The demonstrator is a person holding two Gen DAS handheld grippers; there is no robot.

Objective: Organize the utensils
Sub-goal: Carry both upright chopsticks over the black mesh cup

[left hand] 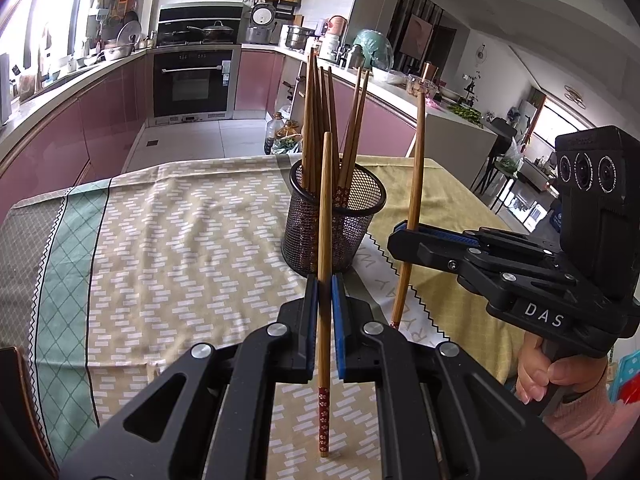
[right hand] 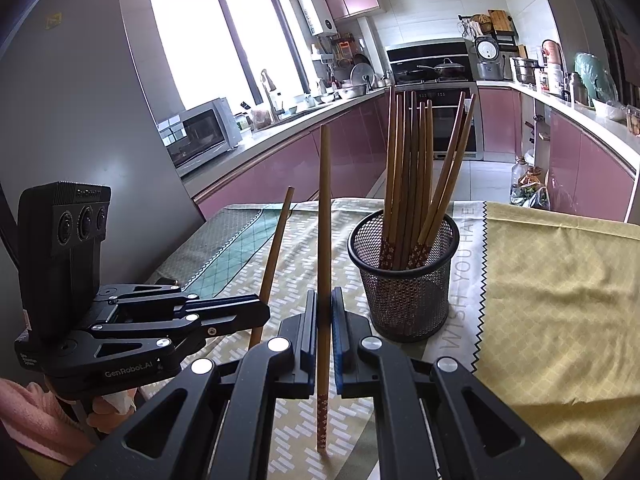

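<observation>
A black mesh cup (left hand: 334, 220) (right hand: 404, 276) stands on the table and holds several wooden chopsticks, thin ends up. My left gripper (left hand: 325, 288) is shut on one upright chopstick (left hand: 325, 216) with its red patterned end pointing down, just in front of the cup. The same left gripper (right hand: 262, 312) shows at the left of the right wrist view with its chopstick (right hand: 276, 240). My right gripper (right hand: 324, 312) is shut on a second upright chopstick (right hand: 325, 220), left of the cup. Seen from the left wrist view, the right gripper (left hand: 408, 236) and its chopstick (left hand: 416, 168) sit right of the cup.
A patterned tablecloth (left hand: 180, 240) and a yellow cloth (right hand: 560, 300) with a zigzag edge cover the table. Beyond it are pink kitchen cabinets (left hand: 100, 120), an oven (left hand: 192, 80) and cluttered counters. A hand (left hand: 560, 372) in a pink sleeve holds the right gripper's handle.
</observation>
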